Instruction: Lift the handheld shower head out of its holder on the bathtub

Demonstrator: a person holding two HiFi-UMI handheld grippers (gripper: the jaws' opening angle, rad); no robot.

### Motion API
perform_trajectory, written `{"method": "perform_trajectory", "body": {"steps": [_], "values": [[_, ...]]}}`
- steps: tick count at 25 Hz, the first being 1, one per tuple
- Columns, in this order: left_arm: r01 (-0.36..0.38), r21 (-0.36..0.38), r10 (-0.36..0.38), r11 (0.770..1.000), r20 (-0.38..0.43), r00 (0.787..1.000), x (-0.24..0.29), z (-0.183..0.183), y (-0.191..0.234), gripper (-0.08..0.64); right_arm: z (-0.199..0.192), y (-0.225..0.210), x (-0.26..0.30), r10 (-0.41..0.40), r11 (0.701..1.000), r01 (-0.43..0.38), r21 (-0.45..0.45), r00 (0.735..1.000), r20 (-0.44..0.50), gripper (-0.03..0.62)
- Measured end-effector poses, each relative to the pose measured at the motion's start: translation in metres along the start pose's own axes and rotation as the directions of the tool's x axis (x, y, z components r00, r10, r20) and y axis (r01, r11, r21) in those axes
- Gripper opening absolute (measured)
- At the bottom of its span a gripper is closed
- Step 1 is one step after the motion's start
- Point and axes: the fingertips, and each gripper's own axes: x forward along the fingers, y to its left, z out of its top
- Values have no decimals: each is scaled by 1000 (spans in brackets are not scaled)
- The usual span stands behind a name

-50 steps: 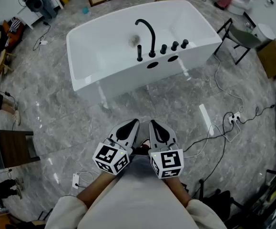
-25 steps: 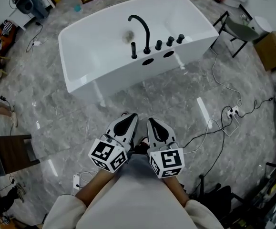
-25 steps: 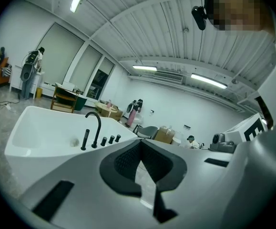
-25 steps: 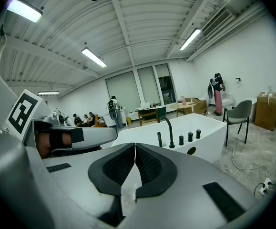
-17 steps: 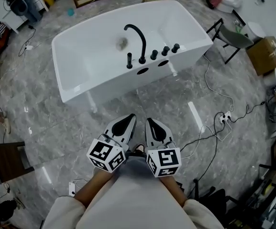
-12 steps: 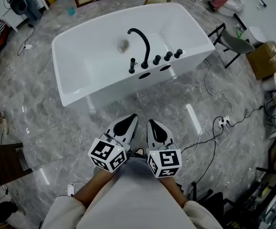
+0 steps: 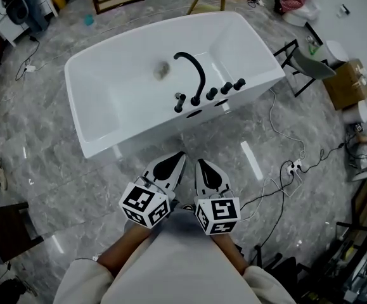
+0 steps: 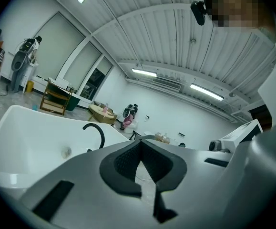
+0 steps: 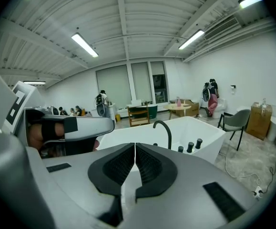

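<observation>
Handheld shower head (image 7: 179,102), a short black wand, stands upright on the near rim of the white freestanding bathtub (image 7: 107,138). It sits just to the left of the black gooseneck spout (image 7: 194,75) as seen from both grippers, with three round black knobs (image 7: 225,88) in a row on the spout's far side. Its long axis is vertical, so it looks set to come out straight upward.

It lies ahead of both tools and well apart from them, with a stretch of grey marble floor (image 7: 259,138) between. The left gripper (image 7: 175,160) seems marginally the nearer in the head view, with the wand ahead of its tips and slightly to its left. The right gripper (image 7: 203,168) points more squarely at it, the wand sitting only a little right of its centre line.

Both pairs of jaws are pressed together with nothing between the pads. The tools sit side by side close to the person's body, forearms tucked in, marker cubes upward. They aim forward toward the tub at a shallow downward tilt, the right one dipped more.
</observation>
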Motion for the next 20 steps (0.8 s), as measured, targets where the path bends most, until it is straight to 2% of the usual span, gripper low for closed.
{"method": "perform_trajectory", "body": {"steps": [8, 20], "values": [[20, -21, -20, 1000, -1, 1000, 0, 17, 40, 5, 12, 10, 31, -45, 999, 45, 14, 999, -2, 18], [-1, -74, 0, 997, -14, 1000, -12, 13, 70, 5, 9, 24, 50, -43, 999, 44, 18, 999, -28, 18]]}}
